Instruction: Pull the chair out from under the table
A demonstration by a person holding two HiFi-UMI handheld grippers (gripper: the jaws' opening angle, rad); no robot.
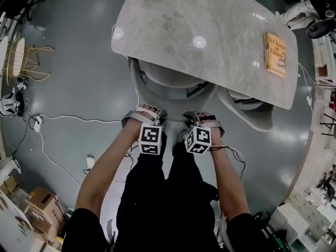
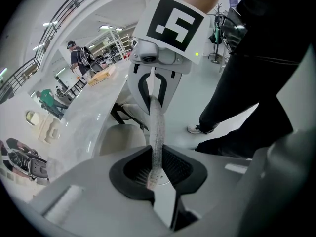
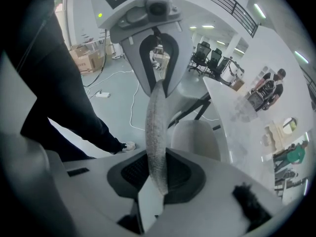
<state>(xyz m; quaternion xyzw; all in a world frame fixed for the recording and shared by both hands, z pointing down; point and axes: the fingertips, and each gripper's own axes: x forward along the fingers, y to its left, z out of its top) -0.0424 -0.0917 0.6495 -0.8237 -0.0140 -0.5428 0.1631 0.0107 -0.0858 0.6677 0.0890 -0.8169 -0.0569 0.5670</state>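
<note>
Forearms (image 1: 105, 167) reached down from us over black trousers (image 1: 168, 193), one gripper in each hand, and both marker cubes faced up at us. We held the left gripper (image 2: 155, 172) with its jaws pinching the thin, speckled grey rim (image 2: 157, 127) of the chair's back, the rim running straight up between the dark ribbed pads. We had the right gripper (image 3: 157, 174) clamped the same way on that rim, a little further along, so that each gripper's own view showed the other one biting the same edge ahead of it. From above, the two grippers sat side by side on the near top edge of the backrest, close together but not touching.

Beyond them the chair (image 1: 163, 80), pale grey with a curved shell, stood tucked in, its seat hidden beneath the table (image 1: 210, 20) and only the back and a strip of the shell showing past the table's near edge. The tabletop was a rounded slab of light marble-patterned stone. On its far right part a yellow-brown book (image 1: 275, 53) lay flat, well apart from us. A second chair (image 1: 252, 114) of the same pale kind stood to the right of ours, also pushed in under the table edge.

Farther out on the grey floor, a white cable (image 1: 79, 119) snaked off to the left, a yellow wire stool (image 1: 21, 56) stood beyond it, and cardboard boxes (image 1: 39, 201) sat at the lower left.
</note>
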